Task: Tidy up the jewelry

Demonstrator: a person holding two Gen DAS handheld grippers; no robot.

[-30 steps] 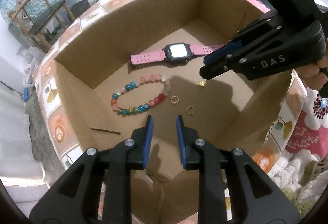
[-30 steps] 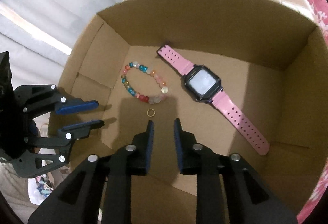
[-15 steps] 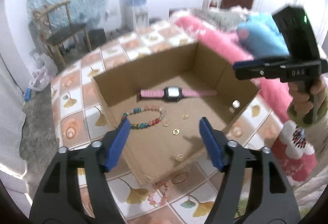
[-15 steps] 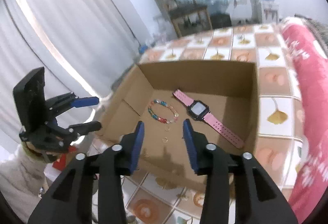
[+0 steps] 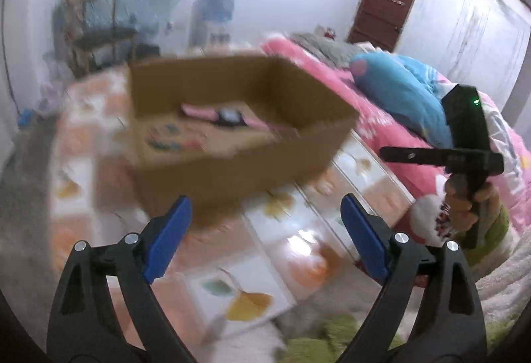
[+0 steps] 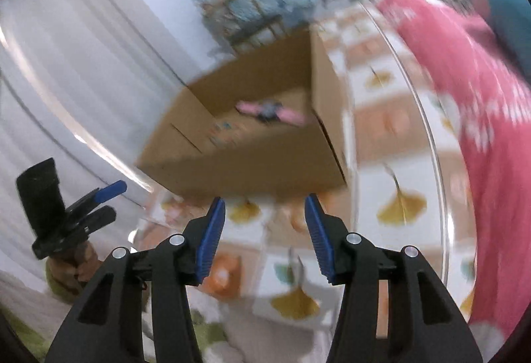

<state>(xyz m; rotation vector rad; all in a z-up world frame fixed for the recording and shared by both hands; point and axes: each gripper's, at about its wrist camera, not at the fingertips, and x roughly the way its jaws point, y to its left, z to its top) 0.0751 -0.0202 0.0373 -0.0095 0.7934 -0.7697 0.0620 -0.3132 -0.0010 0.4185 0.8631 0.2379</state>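
Both views heavily motion-blurred; left gripper (image 5: 265, 240) held above the tiled tabletop (image 5: 292, 227), short of the cardboard box (image 5: 232, 160), fingers spread wide w/ nothing between them; right gripper (image 6: 264, 237) likewise on the near side of the box (image 6: 252, 164), fingers parted, empty; seen from the left cam it sits off to the right over the pink bedding (image 5: 375, 127), level, gripped from below by a hand (image 5: 471, 197); from the right cam the left unit shows at far left, tilted up. Pink watch (image 5: 229, 117) lies on the box floor toward the back wall; beaded bracelet (image 5: 166, 139) in front of it, nearer the left wall; smaller pieces too blurred to tell.
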